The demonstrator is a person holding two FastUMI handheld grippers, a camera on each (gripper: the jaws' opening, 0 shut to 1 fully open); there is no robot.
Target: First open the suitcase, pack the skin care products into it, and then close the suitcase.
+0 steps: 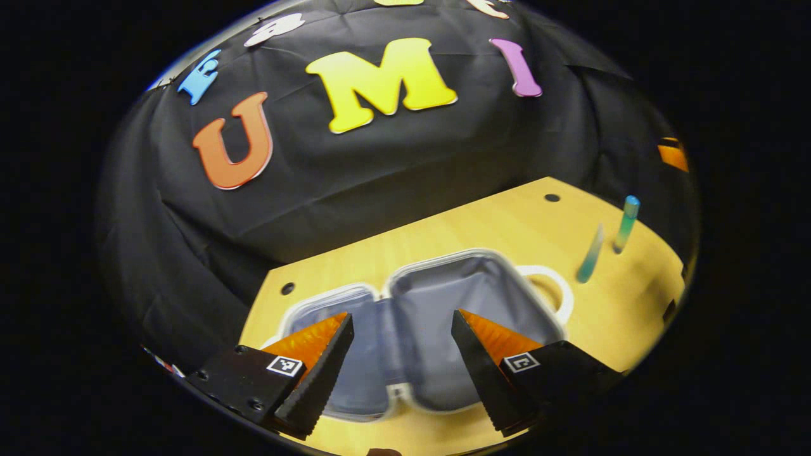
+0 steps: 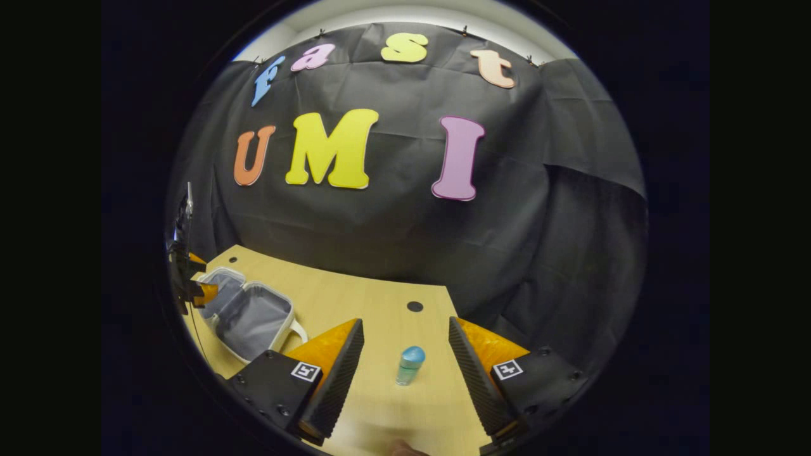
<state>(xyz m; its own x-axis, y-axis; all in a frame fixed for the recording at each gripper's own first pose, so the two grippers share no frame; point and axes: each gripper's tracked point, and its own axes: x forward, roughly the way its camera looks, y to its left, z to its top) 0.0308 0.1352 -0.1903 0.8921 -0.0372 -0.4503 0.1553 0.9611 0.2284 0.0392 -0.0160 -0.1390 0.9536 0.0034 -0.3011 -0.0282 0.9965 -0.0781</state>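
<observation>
wooden table (image 2: 380,405) w/ holes, black cloth wall (image 2: 393,240)

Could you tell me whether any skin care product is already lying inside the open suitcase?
No, in the left gripper view the suitcase lies open with bare grey lining, while the two tubes stand on the table beside it.

A staged recording booth is showing here, not a home. Black cloth wall (image 2: 405,240) is hanging behind a pale wooden bench (image 2: 374,304) with round drilled holes (image 2: 415,306) lying near its back edge.

Left hand-held gripper (image 1: 399,361) spread above open suitcase (image 1: 456,297); two bottles (image 1: 626,225) beyond.
</observation>
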